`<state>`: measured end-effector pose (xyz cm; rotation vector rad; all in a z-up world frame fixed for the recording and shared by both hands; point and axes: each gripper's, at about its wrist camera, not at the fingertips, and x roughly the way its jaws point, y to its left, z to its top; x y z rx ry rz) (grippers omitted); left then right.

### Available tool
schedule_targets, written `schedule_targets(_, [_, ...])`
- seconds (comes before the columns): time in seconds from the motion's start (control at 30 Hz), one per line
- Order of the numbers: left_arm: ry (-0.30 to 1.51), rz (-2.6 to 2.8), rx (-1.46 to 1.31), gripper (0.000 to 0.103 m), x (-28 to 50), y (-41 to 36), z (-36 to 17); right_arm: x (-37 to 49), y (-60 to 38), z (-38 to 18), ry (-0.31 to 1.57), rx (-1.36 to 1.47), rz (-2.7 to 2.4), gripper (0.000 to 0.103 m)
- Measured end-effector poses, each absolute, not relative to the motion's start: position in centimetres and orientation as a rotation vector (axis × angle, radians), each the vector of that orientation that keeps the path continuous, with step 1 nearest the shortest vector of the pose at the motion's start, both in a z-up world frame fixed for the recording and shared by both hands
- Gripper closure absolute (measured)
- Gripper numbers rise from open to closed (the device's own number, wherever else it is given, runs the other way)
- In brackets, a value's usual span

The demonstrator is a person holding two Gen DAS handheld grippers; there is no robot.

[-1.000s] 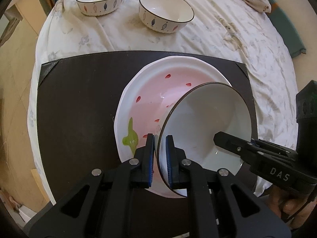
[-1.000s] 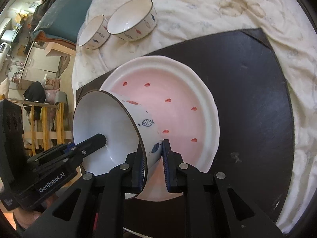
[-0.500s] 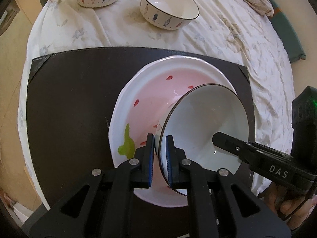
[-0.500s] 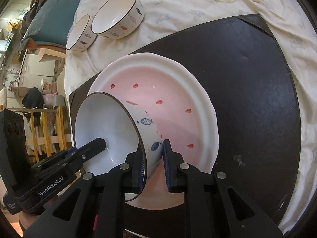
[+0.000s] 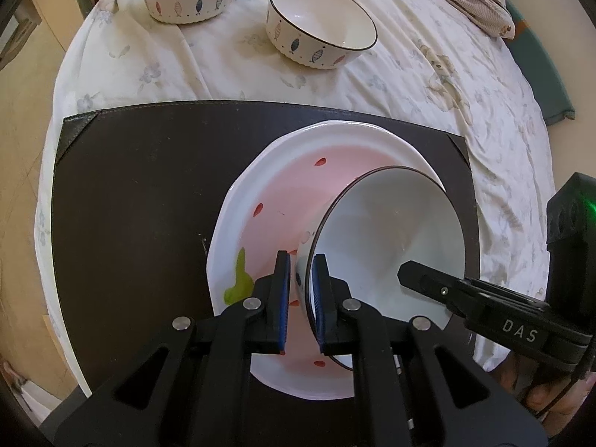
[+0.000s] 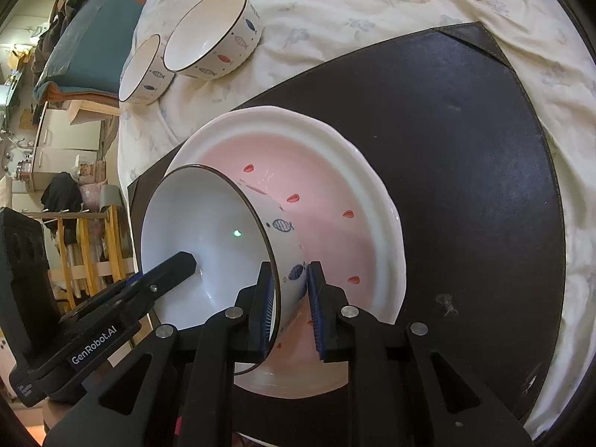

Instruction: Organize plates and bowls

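Left wrist view: my left gripper (image 5: 301,298) is clamped narrow on the rim of the bowl (image 5: 387,246), one pad outside the wall, one inside. The bowl is tilted, mouth facing toward my right side, foot down on the plate (image 5: 335,138). The plate lies on the dark mat (image 5: 141,186), right of the mat's centre. My right gripper comes in from the plate's right edge, one finger (image 5: 421,277) reaching into the bowl's mouth. Two more bowls (image 5: 322,24) stand on the cloth (image 5: 428,85) beyond the mat, well apart from the plate. Right wrist view: my right gripper (image 6: 287,294) straddles the near rim of the same bowl (image 6: 201,231); the jaws look slightly parted, the outer pad (image 6: 314,298) at the fish-print wall, contact uncertain. The left gripper's finger (image 6: 175,268) lies inside the bowl from the plate's left side. Judgement: both hands sit equally close, on opposite parts of the rim; the bowl's axis leans off vertical toward the plate's left here, so the next move likely turns on levelling it onto the plate's (image 6: 376,186) centre before letting go.
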<state>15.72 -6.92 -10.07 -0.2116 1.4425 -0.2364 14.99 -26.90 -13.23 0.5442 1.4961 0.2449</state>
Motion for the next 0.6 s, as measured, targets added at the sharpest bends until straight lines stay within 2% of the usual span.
schedule_targets(0.1, [1.441,-0.233,-0.205,0.093,15.7,-6.9,-10.1,15.2,-26.8,-13.2,1.496,0.537,0.240,0.082])
schedule_targets(0.2, [1.406,-0.219,-0.164,0.088,15.5,-7.1,-9.7,15.3,-26.9,-12.8,1.475,0.536,0.232,0.082])
schedule_targets(0.27, [1.383,-0.207,-0.141,0.066,15.5,-7.2,-9.4,15.4,-26.9,-12.5,1.469,0.533,0.233,0.082])
schedule_targets(0.33, [1.366,-0.190,-0.141,0.057,15.5,-7.0,-9.1,15.5,-27.0,-12.3,1.458,0.523,0.239,0.082])
schedule_targets(0.5, [1.356,-0.182,-0.154,0.051,15.6,-6.6,-8.8,15.4,-27.1,-11.8,1.436,0.513,0.232,0.082])
schedule_targets(0.6, [1.338,-0.174,-0.140,0.041,15.5,-6.7,-8.4,15.5,-27.1,-11.7,1.423,0.510,0.229,0.082])
